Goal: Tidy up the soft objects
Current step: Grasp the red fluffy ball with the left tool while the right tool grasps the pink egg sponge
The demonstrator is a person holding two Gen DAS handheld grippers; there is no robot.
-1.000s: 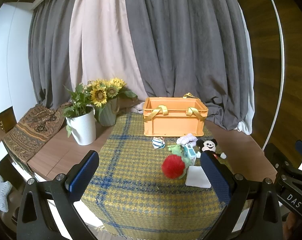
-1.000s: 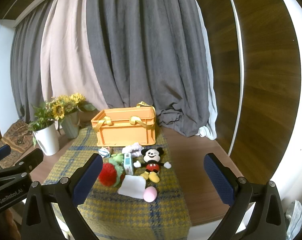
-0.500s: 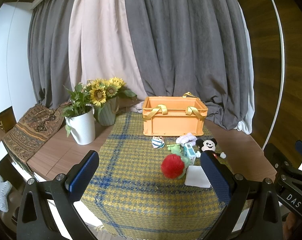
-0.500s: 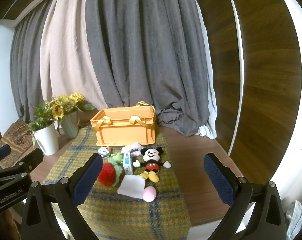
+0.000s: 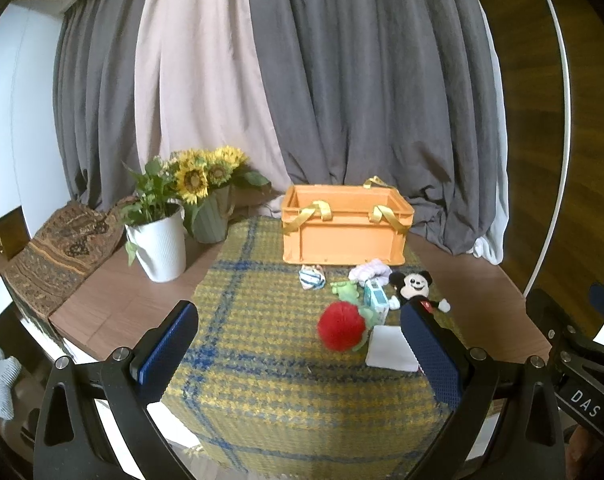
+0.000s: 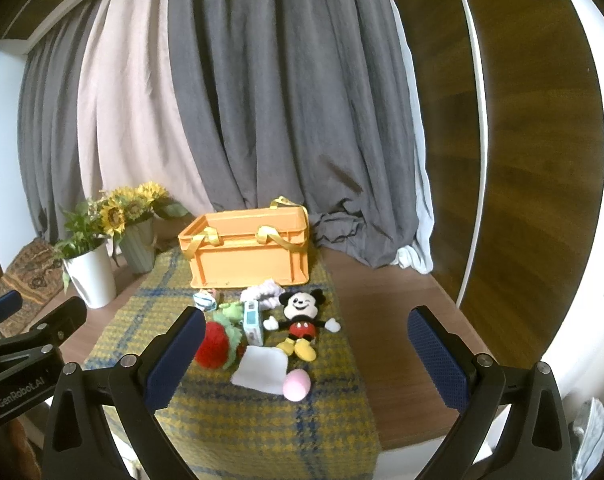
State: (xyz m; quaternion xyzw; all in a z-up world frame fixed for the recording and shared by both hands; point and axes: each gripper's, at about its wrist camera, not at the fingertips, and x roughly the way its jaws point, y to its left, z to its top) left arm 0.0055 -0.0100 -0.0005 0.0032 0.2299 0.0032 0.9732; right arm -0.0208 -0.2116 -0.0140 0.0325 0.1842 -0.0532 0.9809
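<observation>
An orange crate [image 5: 344,226] with yellow straps stands at the far end of a yellow-blue checked cloth [image 5: 262,360]; it also shows in the right wrist view [image 6: 250,248]. In front of it lie a red fluffy strawberry [image 5: 341,327], a Mickey Mouse plush [image 6: 301,322], a white square cloth [image 6: 260,369], a pink egg-shaped toy [image 6: 297,384], a green plush [image 6: 231,311], a small tissue pack [image 6: 252,318], a lilac cloth [image 6: 264,291] and a striped bundle [image 5: 311,276]. My left gripper [image 5: 298,352] and right gripper [image 6: 306,356] are both open and empty, short of the items.
A white pot with a plant [image 5: 158,242] and a green vase of sunflowers [image 5: 210,220] stand left of the cloth. A patterned cushion [image 5: 62,248] lies at far left. Grey and beige curtains hang behind. A wooden wall panel [image 6: 522,160] is on the right. Bare wooden tabletop [image 6: 382,308] lies right of the cloth.
Both views have shifted only slightly; the crate and toys sit marginally higher in the frames. No object has moved and both grippers stay open.
</observation>
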